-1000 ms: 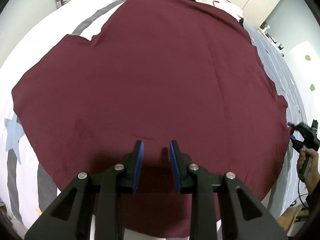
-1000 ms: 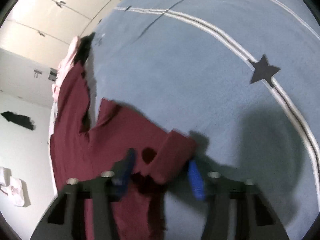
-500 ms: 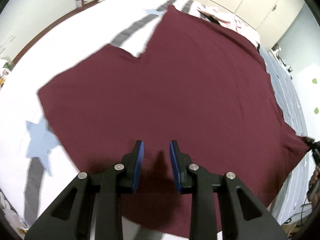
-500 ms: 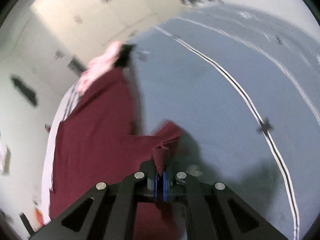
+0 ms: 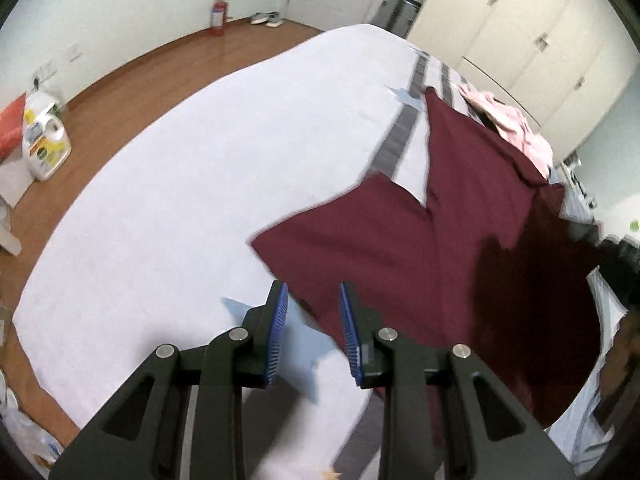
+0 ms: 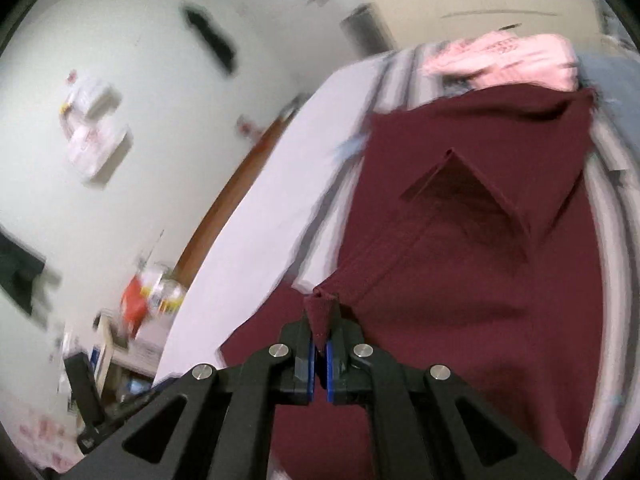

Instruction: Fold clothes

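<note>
A maroon shirt (image 5: 452, 216) lies spread on the bed (image 5: 192, 184); its right side is lifted and casts a dark shadow. My left gripper (image 5: 313, 332) is open, hovering over the shirt's near left sleeve corner and a pale blue star on the sheet, holding nothing. In the right wrist view my right gripper (image 6: 319, 354) is shut on a pinched corner of the maroon shirt (image 6: 460, 264), held above the rest of the cloth, which folds over itself.
Pink clothes (image 5: 508, 120) are heaped at the far end of the bed (image 6: 504, 56). A detergent jug (image 5: 44, 140) and a fire extinguisher (image 5: 218, 16) stand on the wooden floor to the left. White wardrobes (image 5: 532, 28) line the back wall.
My right gripper closed on the shirt's corner, lifted it and swung it over the shirt. The left gripper moved left, from over the shirt's middle to its left sleeve corner.
</note>
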{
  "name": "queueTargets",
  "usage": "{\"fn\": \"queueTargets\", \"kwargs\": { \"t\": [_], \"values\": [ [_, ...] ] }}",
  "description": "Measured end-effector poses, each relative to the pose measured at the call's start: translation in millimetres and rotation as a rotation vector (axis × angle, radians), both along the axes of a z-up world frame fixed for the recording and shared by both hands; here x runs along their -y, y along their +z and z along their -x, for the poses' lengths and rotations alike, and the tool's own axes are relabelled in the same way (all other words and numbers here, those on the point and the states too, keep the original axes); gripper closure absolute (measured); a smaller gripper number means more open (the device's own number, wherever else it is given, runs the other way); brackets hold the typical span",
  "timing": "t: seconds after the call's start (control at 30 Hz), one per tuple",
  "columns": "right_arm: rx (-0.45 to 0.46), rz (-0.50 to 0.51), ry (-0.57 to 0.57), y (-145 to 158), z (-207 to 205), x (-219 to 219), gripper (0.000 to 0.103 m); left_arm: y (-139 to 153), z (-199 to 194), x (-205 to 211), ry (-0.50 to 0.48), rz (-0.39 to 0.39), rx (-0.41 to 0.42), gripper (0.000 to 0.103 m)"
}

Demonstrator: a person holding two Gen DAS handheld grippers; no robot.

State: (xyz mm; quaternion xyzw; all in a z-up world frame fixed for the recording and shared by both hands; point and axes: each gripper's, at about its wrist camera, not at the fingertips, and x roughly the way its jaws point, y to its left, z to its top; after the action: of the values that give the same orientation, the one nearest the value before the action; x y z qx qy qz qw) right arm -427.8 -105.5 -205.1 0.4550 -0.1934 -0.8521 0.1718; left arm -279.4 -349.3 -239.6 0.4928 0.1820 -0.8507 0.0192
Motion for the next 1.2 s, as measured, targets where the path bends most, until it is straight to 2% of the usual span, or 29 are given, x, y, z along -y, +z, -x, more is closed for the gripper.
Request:
{"fn": "queueTargets", "kwargs": {
  "t": [0.1,0.17,0.2,0.27,0.33,0.47,0.53,0.67,0.83,1.0,1.07,1.1,1.13,1.2],
  "values": [
    [0.146,0.009,0.086,-42.4,5.1,61.9,0.088,-9.2,10.1,-8.4,-0.040,-0.046,0.022,0.079],
    [0.176,0.044,0.114,-53.7,-10.6,73.3,0.082,-15.3,16.9,-14.0,-0.067,-0.076,0.036,0.074],
    [0.164,0.043,0.118,-52.0,-22.3,72.0,0.079,-18.3,20.2,-16.8,-0.081,-0.091,0.044,0.070],
    [0.144,0.021,0.091,-51.2,-39.5,54.0,0.064,-24.4,27.0,-22.4,-0.108,-0.121,0.058,0.062],
    [0.156,0.010,0.040,-52.6,-63.0,26.5,0.060,-30.5,33.7,-28.0,-0.135,-0.152,0.073,0.057],
    [0.238,-0.065,-0.111,-66.4,-107.3,-51.2,0.060,-43.4,44.7,-52.5,-0.186,-0.203,0.106,0.054],
    [0.261,-0.123,-0.164,-72.2,-127.4,-83.6,0.060,-50.1,45.4,-70.7,-0.208,-0.183,0.133,0.049],
    [0.296,-0.173,-0.204,-84.2,-156.7,-122.2,0.059,-63.3,44.8,-94.8,-0.255,-0.164,0.180,0.049],
    [0.271,-0.191,-0.139,-91.7,-162.4,-116.8,0.059,-72.5,46.6,-115.5,-0.298,-0.069,0.181,0.049],
    [0.266,-0.217,-0.099,-100.0,-156.2,-88.2,0.059,-76.4,52.4,-127.6,-0.316,-0.043,0.163,0.049],
    [0.251,-0.216,-0.089,-98.7,-153.5,-84.2,0.058,-73.8,54.8,-132.9,-0.336,-0.044,0.140,0.065],
    [0.248,-0.212,-0.081,-98.0,-154.4,-82.4,0.056,-72.8,56.1,-135.2,-0.344,-0.041,0.133,0.088],
    [0.246,-0.208,-0.072,-98.5,-154.2,-79.4,0.053,-70.5,56.6,-133.4,-0.346,-0.046,0.125,0.099],
    [0.243,-0.198,-0.048,-98.7,-154.0,-71.8,0.052,-65.1,56.9,-127.2,-0.346,-0.059,0.111,0.099]
  ]
}}
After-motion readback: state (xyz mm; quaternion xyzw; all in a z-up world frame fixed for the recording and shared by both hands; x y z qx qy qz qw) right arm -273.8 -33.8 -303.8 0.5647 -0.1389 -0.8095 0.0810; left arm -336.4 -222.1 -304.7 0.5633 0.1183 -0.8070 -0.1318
